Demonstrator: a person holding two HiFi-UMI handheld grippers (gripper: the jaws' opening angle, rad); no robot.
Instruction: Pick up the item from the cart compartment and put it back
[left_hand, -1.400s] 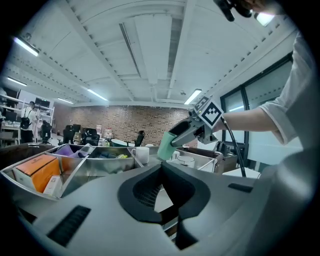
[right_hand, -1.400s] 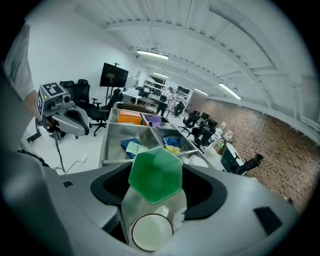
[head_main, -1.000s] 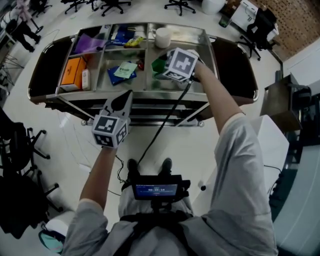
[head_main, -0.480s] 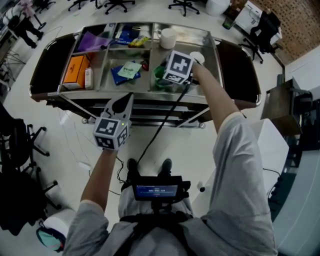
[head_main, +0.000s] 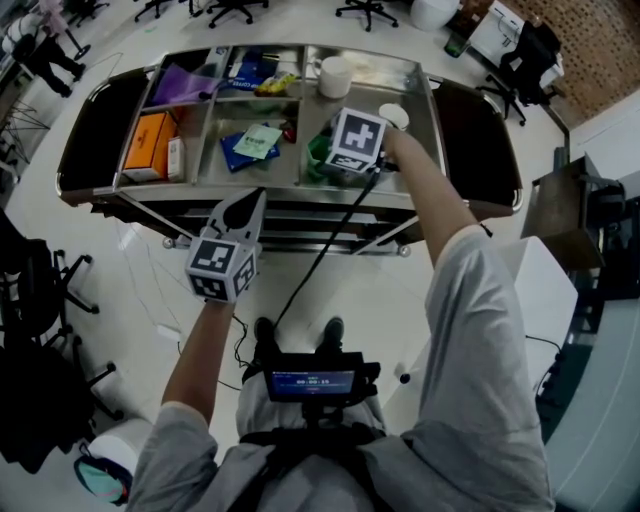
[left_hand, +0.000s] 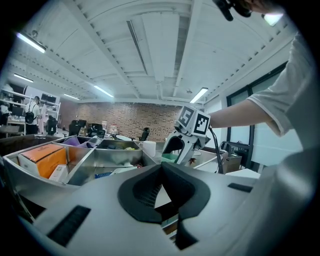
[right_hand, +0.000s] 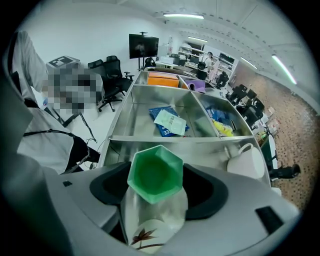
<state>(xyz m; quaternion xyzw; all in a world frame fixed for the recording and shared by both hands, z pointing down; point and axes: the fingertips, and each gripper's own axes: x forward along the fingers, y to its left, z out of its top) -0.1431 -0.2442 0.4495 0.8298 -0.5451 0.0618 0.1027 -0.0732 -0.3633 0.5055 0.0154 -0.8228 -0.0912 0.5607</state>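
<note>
Head view looked down on the steel cart (head_main: 300, 186), whose top was split into compartments; the right hand reached into the near right compartment (head_main: 316, 112). Right gripper view showed the right tool (right_hand: 156, 189) clamped on a green six-sided cup (right_hand: 154, 172), mouth up, with a pad on each side. A white dish with a leaf print (right_hand: 145, 237) showed beneath it.

The cup looked like thin moulded plastic: probably light, stiff at the rim, smooth and somewhat slippery, and unlikely to break if set down a little short. Two opposite flat faces just under the rim seemed the surest hold, with only a mild squeeze so the wall would not bow.

The left tool (left_hand: 161, 169) hung short of the cart, jaws together on nothing.

Against a second before, the right tool and cup had sunk lower over that compartment, while the left tool had kept its place.
</note>
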